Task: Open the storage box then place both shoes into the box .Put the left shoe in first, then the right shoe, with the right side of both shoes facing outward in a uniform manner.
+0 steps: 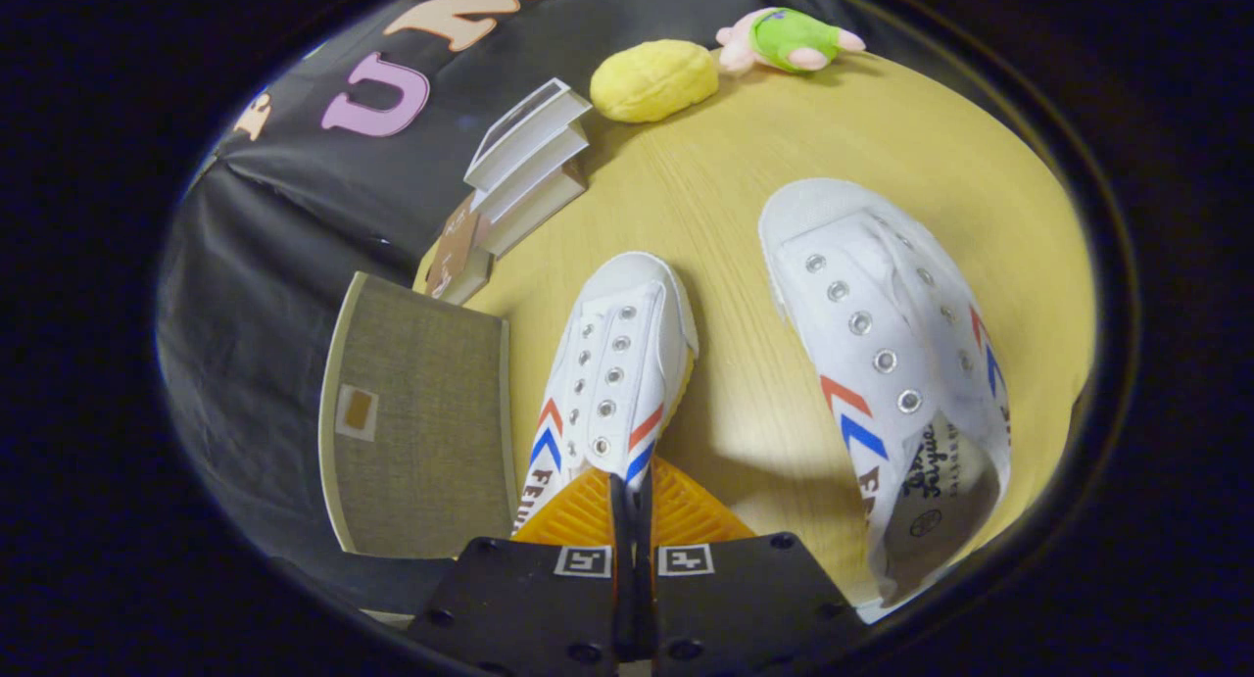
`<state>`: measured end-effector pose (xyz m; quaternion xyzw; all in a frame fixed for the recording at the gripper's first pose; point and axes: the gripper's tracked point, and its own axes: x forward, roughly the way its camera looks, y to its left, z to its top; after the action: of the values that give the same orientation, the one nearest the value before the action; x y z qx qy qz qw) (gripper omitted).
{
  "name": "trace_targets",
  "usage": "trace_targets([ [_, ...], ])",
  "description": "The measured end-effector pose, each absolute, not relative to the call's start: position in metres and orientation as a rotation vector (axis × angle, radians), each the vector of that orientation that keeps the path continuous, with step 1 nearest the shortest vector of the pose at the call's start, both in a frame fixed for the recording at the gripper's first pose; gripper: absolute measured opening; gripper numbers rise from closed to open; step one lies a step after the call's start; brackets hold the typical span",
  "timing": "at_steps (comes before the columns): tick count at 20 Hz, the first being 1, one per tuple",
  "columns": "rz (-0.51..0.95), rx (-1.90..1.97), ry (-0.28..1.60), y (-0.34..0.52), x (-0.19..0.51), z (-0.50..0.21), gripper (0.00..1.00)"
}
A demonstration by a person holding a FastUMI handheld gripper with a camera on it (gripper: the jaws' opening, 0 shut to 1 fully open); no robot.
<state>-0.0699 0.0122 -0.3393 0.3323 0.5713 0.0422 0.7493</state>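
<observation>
The gripper [632, 491] has its fingers pressed close together, pinching the rear of the near shoe [615, 363], which hangs or stands toe-away just ahead of them; whether it is lifted off the worktop [725, 168] cannot be told. This shoe is white with red and blue chevrons and rows of metal eyelets, no laces. The second shoe [882, 344], of the same kind, lies on the worktop to the right, apart from the first, toe pointing away, its opening and printed insole toward the gripper. To the left of the held shoe, just beside it, is the box [421, 412], a grey-brown fabric face with a pale rim and a small label patch; its lid looks closed. Beyond the box stands a stack of white cartons [529, 163] at the worktop edge. Farther off lie a yellow plush lump [654, 79] and a pink and green soft toy [789, 38], near each other and well away from both shoes.
</observation>
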Motion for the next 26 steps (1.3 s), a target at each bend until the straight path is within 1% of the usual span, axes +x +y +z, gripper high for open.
trace_targets([
  [5,0.119,0.826,1.189,0.027,-0.054,-0.303,0.04],
  [17,0.26,0.808,1.001,0.085,0.004,-0.178,0.04],
  [26,0.363,0.74,0.999,0.164,0.008,-0.152,0.03],
])
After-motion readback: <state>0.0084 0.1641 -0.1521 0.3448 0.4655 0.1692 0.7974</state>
